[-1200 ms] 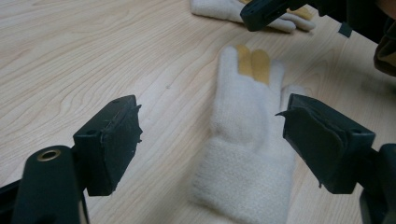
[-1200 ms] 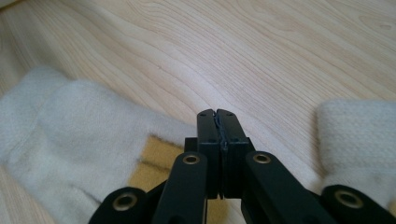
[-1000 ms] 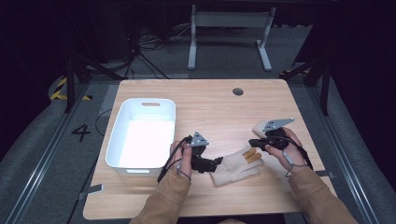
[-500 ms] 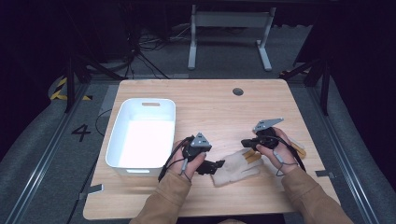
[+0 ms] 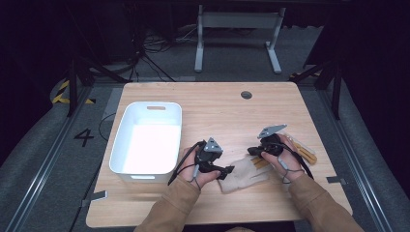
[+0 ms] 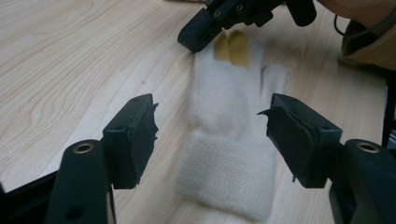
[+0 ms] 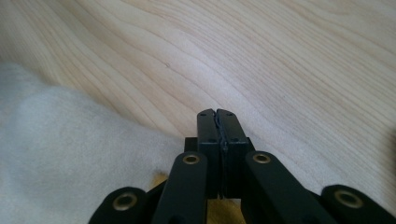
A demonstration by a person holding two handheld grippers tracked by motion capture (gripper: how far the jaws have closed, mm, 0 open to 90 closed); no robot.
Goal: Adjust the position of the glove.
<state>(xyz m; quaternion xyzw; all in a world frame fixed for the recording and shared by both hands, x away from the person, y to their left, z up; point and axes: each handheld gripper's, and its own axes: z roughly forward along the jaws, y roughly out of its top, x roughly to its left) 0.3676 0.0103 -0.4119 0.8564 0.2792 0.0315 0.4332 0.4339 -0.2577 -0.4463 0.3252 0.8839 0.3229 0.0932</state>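
Glove [image 5: 244, 173] flat near table's [image 5: 217, 106] front edge. Left tongs [image 6: 212, 135] half open, just been closing, straddling cuff, pads clear. Right tongs [image 7: 217, 122] shut, empty, at glove's fingertips.

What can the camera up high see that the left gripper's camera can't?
The high view takes in the white bin, the whole wooden table, both sleeves and another glove beside the right hand. The left gripper view brings close the left gripper, its jaws open on either side of the white glove's cuff, not pressing it, having just been closing. Both share the white glove lying flat on the table, and the right gripper at its finger end.
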